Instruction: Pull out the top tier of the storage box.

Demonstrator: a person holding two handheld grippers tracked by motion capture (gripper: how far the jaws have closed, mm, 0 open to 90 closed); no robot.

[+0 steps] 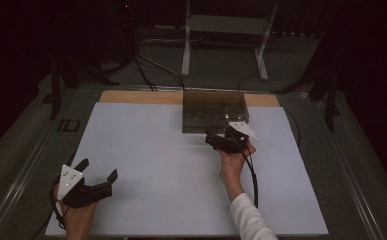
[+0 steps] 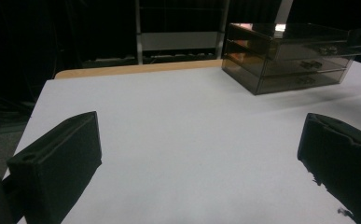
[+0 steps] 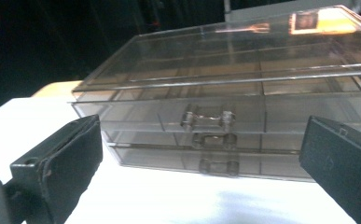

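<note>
Black jaws of the right gripper (image 3: 201, 172) rise at both lower corners of the right gripper view, spread wide with nothing between them.

Item 1: drawer unit (image 3: 225, 93), clear smoky plastic, three shallow drawers stacked, each with a small clear handle at its front middle; top handle (image 3: 208, 119) lies level with the gap between the jaws. All three drawers look pushed in. Location: far middle of the white table top (image 1: 156, 165), back edge near the bare wooden strip (image 1: 141, 96). Seen also from the side in the left gripper view (image 2: 285, 58).

Item 2: right gripper (image 1: 220, 141), held in the person's right hand (image 1: 236, 157), just in front of the unit's front face, jaws parted, apart from the handles; whether a tip touches the plastic cannot be told. Grey three-cornered plate on top; cable trails back along the white sleeve (image 1: 248, 217).

Item 3: left gripper (image 1: 97, 172), held in the left hand (image 1: 78, 217) at the near left corner of the table, well apart from the unit. Jaws spread wide, holding nothing, over bare white surface.

Item 4: metal stand (image 1: 226, 35), on the floor beyond the table.
</note>
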